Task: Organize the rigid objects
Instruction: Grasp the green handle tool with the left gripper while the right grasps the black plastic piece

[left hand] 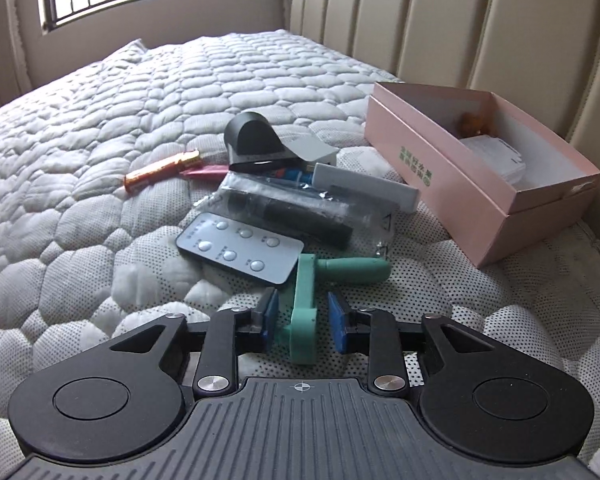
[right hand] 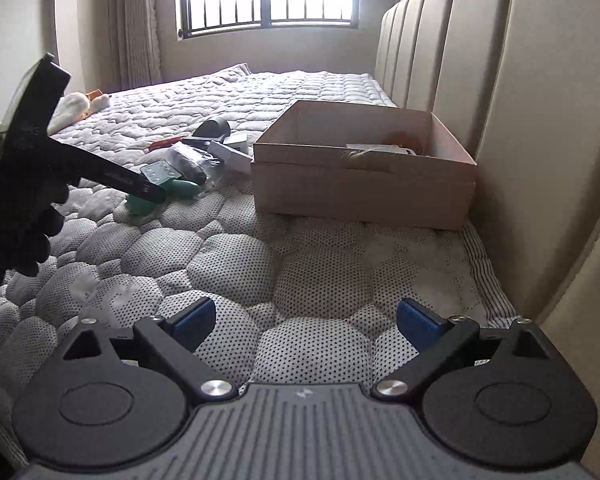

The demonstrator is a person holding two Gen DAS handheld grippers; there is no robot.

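My left gripper straddles the frame of a green handled tool lying on the mattress. Its blue pads stand close on either side of the frame, with a thin gap showing, so it is open around it. Beyond lie a grey remote, a black item in a clear bag, a white slim box, a dark grey curved object and an orange tube. An open pink box stands to the right. My right gripper is wide open over bare mattress, with nothing between its fingers.
The padded headboard runs along the right, close behind the pink box. In the right wrist view a gloved hand holds the left gripper at the pile. A plush toy lies far left. The box holds a white item and an orange-brown object.
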